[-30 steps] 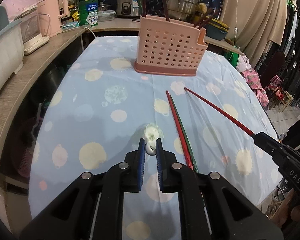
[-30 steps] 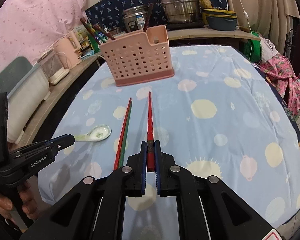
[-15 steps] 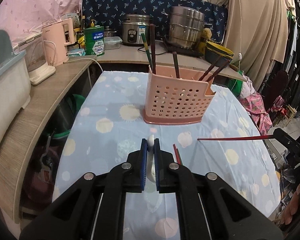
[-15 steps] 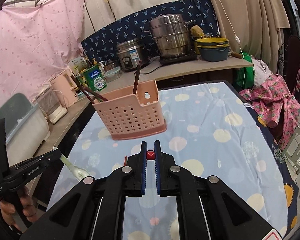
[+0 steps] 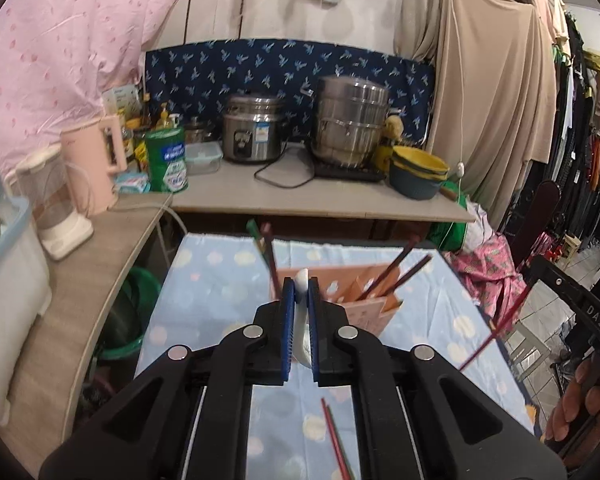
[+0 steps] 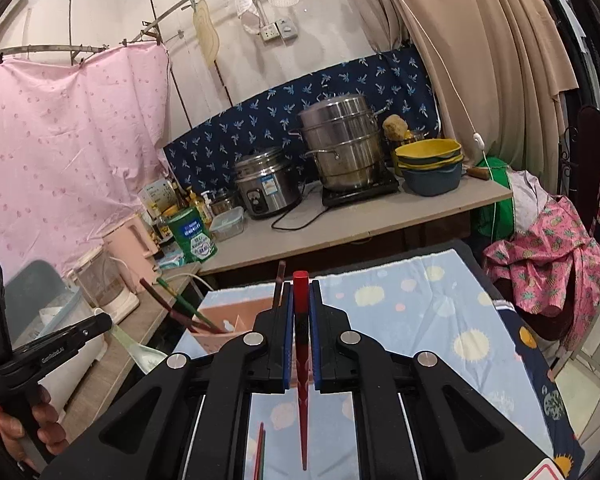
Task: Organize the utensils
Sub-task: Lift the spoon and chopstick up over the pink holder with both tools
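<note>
Left gripper (image 5: 299,294): clamped on white spoon (image 5: 301,330), above table (image 5: 204,280), pink holder (image 5: 374,300) beyond. Right gripper (image 6: 301,300): clamped on red chopstick (image 6: 302,360).

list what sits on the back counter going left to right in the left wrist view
pink kettle → green canister → clear lidded container → rice cooker → steel steamer pot → stacked yellow and blue bowls

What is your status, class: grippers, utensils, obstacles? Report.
Left gripper shut on spoon. Right gripper shut on red chopstick. Pink holder ahead, chopsticks inside. Two chopsticks on table.
</note>
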{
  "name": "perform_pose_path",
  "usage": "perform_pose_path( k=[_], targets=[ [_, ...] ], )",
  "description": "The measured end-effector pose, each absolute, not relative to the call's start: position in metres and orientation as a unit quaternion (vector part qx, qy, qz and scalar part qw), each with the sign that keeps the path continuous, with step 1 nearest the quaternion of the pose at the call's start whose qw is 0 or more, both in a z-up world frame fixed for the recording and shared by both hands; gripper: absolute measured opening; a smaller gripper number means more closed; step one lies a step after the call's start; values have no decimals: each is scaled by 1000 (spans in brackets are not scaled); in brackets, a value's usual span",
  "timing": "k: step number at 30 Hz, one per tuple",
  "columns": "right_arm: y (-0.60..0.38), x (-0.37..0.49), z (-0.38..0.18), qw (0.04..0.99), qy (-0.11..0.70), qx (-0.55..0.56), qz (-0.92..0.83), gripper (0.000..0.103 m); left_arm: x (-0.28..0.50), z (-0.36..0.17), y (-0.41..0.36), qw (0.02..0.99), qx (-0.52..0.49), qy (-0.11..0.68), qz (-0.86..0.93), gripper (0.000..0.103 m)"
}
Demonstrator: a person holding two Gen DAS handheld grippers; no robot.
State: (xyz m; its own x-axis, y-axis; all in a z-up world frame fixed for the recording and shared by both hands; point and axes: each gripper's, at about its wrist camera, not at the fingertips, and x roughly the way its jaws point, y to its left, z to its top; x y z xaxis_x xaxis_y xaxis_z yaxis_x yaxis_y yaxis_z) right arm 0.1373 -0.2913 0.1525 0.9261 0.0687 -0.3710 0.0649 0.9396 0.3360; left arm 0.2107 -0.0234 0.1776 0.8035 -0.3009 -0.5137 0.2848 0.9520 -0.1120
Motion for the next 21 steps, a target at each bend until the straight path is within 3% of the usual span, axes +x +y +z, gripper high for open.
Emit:
perform_pose_path(
  k=[11, 21],
  targets=[
    [-308, 190, 211, 977, 126, 170, -22, 7, 263, 229, -44, 961, -10, 228, -154, 6],
    [-304, 241, 208, 978, 128, 163, -28, 7, 300, 183, -49, 950, 5, 282, -136, 6]
  ],
)
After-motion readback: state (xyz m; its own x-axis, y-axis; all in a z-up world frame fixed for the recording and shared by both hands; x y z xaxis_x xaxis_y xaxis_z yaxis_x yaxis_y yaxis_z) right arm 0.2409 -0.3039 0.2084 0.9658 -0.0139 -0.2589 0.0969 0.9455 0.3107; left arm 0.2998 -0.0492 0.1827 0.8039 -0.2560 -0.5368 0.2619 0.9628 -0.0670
